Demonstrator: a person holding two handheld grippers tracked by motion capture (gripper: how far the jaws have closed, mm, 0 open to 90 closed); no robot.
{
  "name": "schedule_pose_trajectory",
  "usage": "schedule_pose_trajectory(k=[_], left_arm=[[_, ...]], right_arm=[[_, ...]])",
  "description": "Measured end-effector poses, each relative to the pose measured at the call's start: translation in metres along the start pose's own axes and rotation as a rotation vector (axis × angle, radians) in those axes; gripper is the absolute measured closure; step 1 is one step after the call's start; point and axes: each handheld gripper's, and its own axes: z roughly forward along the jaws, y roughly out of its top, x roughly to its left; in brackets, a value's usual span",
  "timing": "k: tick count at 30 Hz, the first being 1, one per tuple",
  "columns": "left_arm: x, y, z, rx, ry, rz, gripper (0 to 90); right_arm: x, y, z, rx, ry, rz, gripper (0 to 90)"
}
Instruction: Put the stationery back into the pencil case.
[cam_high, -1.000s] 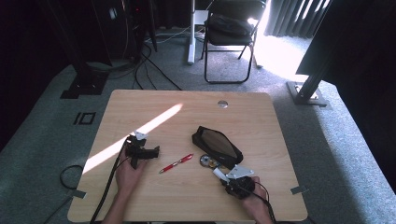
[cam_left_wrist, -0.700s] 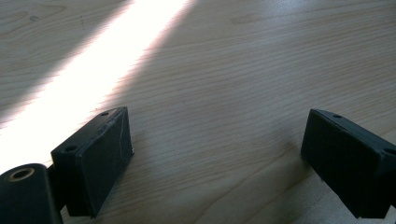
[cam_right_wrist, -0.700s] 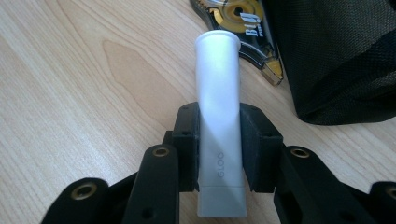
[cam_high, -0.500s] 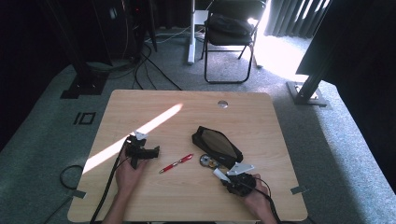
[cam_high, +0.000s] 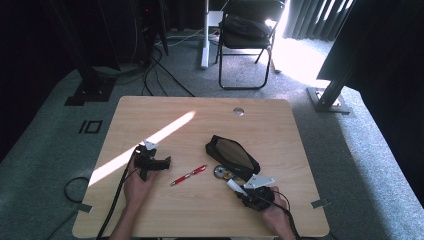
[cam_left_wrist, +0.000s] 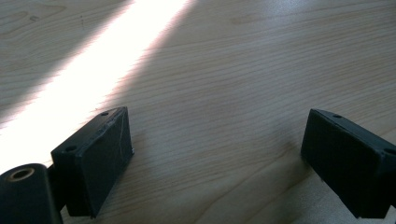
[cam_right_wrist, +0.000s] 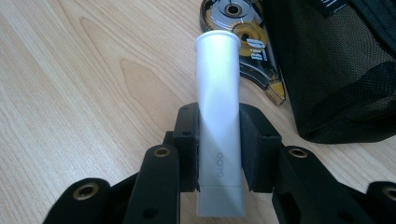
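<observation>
My right gripper (cam_right_wrist: 218, 144) is shut on a white glue stick (cam_right_wrist: 218, 107), which lies along the jaws and points away toward a correction tape roller (cam_right_wrist: 247, 35). In the high view the same gripper (cam_high: 239, 189) sits at the table's front right with the glue stick (cam_high: 234, 185) poking out toward the tape roller (cam_high: 221, 173). Beside these lies a black mesh pencil case (cam_high: 232, 156), whose mesh side (cam_right_wrist: 336, 60) shows at the right of the right gripper view. My left gripper (cam_left_wrist: 219, 154) stands open just over bare wood; the high view places it (cam_high: 165, 163) left of a red pen (cam_high: 189, 175).
The wooden table (cam_high: 200, 120) carries a bright strip of sunlight (cam_high: 145, 145) running diagonally past the left gripper. A cable hole (cam_high: 238, 111) sits near the far edge. Behind the table stand a black folding chair (cam_high: 247, 35) and floor cables.
</observation>
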Motion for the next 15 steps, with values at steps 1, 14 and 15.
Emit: schedule_pose_trajectory(k=[1, 14, 15], left_arm=[[0.000, 0.000, 0.000, -0.001, 0.000, 0.000, 8.9], [0.000, 0.000, 0.000, 0.000, 0.000, 0.000, 8.9], [0.000, 0.000, 0.000, 0.000, 0.000, 0.000, 8.9]], right_arm=[[0.000, 0.000, -0.001, -0.004, 0.001, 0.000, 70.4], [0.006, 0.007, -0.011, -0.042, -0.005, -0.032, 70.4], [0.007, 0.007, -0.012, -0.044, -0.005, -0.029, 70.4]])
